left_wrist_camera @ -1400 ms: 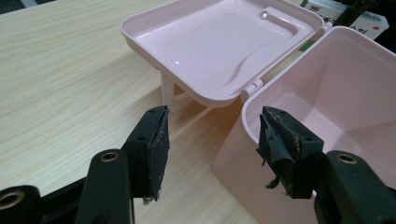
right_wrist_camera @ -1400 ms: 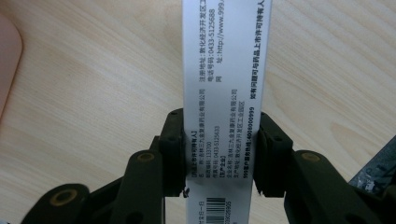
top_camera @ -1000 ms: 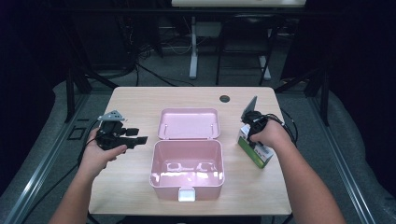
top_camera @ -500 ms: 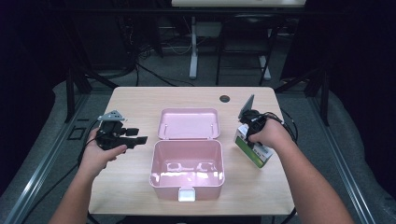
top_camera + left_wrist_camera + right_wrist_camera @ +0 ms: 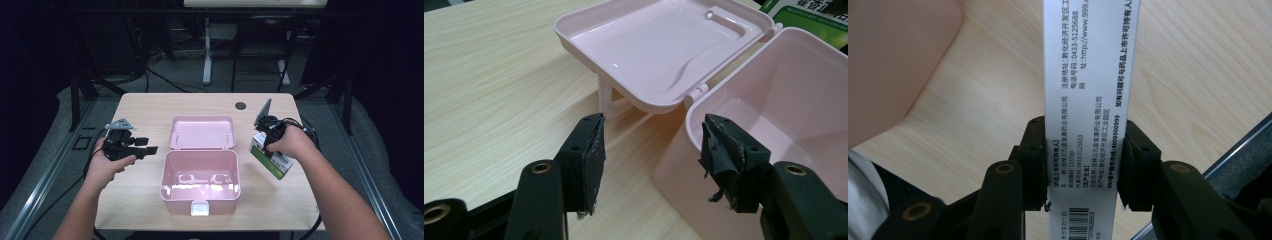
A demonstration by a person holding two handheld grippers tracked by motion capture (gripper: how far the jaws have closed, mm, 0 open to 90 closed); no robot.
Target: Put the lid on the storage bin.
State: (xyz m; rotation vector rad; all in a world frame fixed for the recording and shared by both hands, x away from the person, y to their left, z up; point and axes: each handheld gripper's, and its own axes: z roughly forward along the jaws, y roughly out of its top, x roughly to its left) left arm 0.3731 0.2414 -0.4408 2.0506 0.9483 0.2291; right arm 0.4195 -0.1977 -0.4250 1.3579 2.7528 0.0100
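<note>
R gripper (image 5: 1080, 165) clamped on green-white carton (image 5: 1088, 100) — fine print in its own view; L gripper (image 5: 651, 155) wide, empty.

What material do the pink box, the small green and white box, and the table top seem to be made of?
Pink box: probably moulded plastic, glossy; light glints on its inner walls and its open lid.
Green and white box: likely thin printed cardboard, smooth; sharp folded edges, fine print and a barcode on the side that the right tool clamps.
Table: pale wood grain, matte; perhaps laminate, not solid wood.

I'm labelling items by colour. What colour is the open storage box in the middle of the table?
Pale pink box, seen best in the high view.
</note>
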